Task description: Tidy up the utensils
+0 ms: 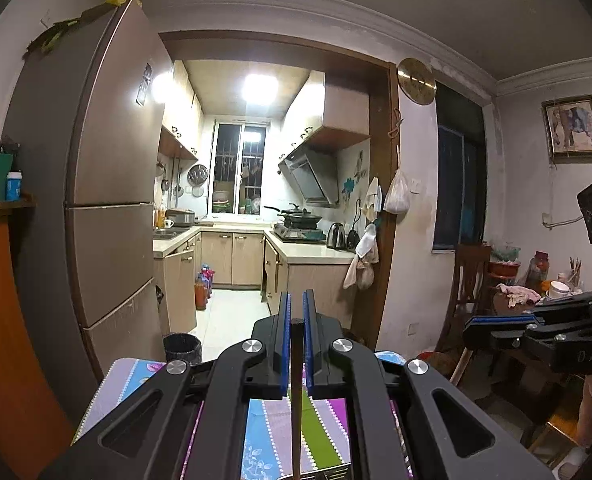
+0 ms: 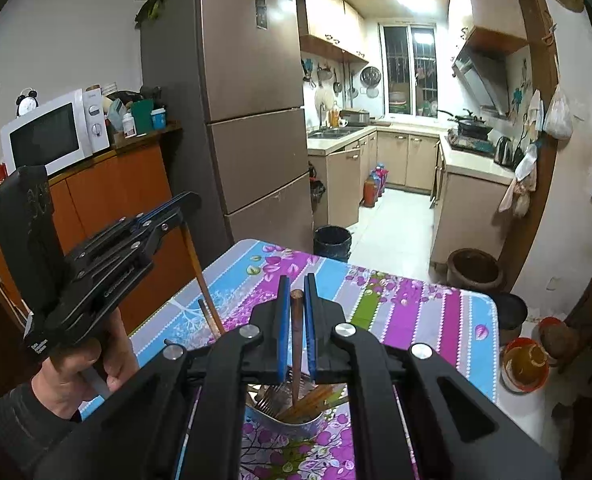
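Note:
My left gripper [image 1: 297,312] is shut on a thin wooden chopstick [image 1: 296,400] that hangs down towards the table; it also shows in the right wrist view [image 2: 190,200], with the chopstick [image 2: 202,276] slanting down from it. My right gripper [image 2: 296,292] is shut on a dark brown wooden utensil handle [image 2: 297,344] that stands upright over a metal bowl [image 2: 280,420]. The bowl holds forks and several chopsticks. The right gripper shows at the right edge of the left wrist view [image 1: 496,326].
The table carries a floral striped cloth [image 2: 416,312]. A black bin [image 2: 332,242] stands past its far edge, a fridge [image 2: 252,100] to the left. A dark pot [image 2: 474,270] and bowls [image 2: 524,362] sit on the floor at right. A chair [image 1: 470,280] stands nearby.

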